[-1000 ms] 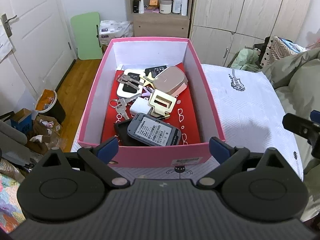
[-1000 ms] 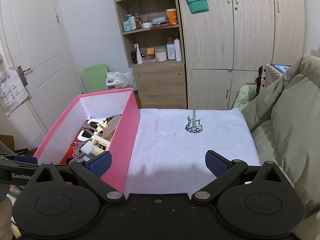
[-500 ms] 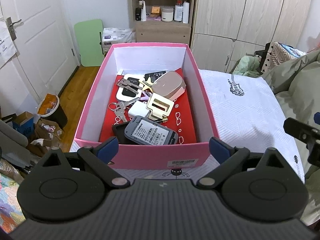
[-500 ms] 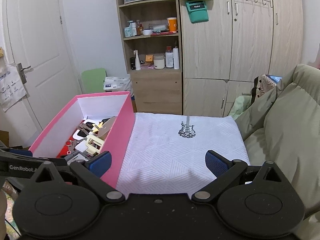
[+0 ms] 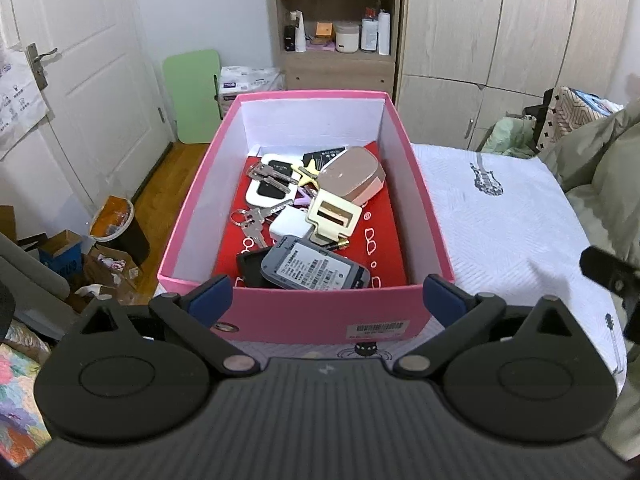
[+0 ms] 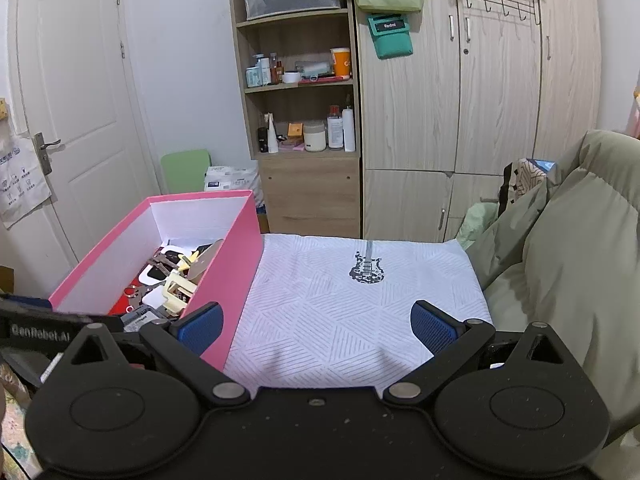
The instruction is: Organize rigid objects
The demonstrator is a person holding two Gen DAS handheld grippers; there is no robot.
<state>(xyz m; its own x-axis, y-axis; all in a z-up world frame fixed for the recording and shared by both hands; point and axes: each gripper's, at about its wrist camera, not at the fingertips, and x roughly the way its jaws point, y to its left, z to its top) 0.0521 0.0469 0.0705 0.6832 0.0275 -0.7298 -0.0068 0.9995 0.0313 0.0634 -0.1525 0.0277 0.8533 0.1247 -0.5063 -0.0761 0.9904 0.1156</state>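
Observation:
A pink box [image 5: 304, 312] stands on the white bedspread [image 5: 500, 216]; it also shows at the left of the right wrist view [image 6: 228, 280]. Inside lie a grey phone [image 5: 314, 269], a cream buckle [image 5: 334, 216], a white charger [image 5: 289, 222], keys [image 5: 252, 224], a pink-brown case [image 5: 352, 176], a gold star [image 5: 307, 174] and a white-framed card [image 5: 268, 190]. My left gripper [image 5: 326, 298] is open and empty in front of the box's near wall. My right gripper [image 6: 316, 326] is open and empty over the bedspread, right of the box.
Wooden shelves with bottles [image 6: 304, 128] and wardrobe doors [image 6: 480, 100] stand behind the bed. An olive duvet [image 6: 568, 260] is piled at the right. A white door [image 5: 72, 80], a bin [image 5: 120, 224] and cartons [image 5: 60, 252] are on the floor at the left.
Both grippers have pulled back and tilted up: the box and bed sit lower and farther in both views, and more of the shelves shows. Both stay open and empty.

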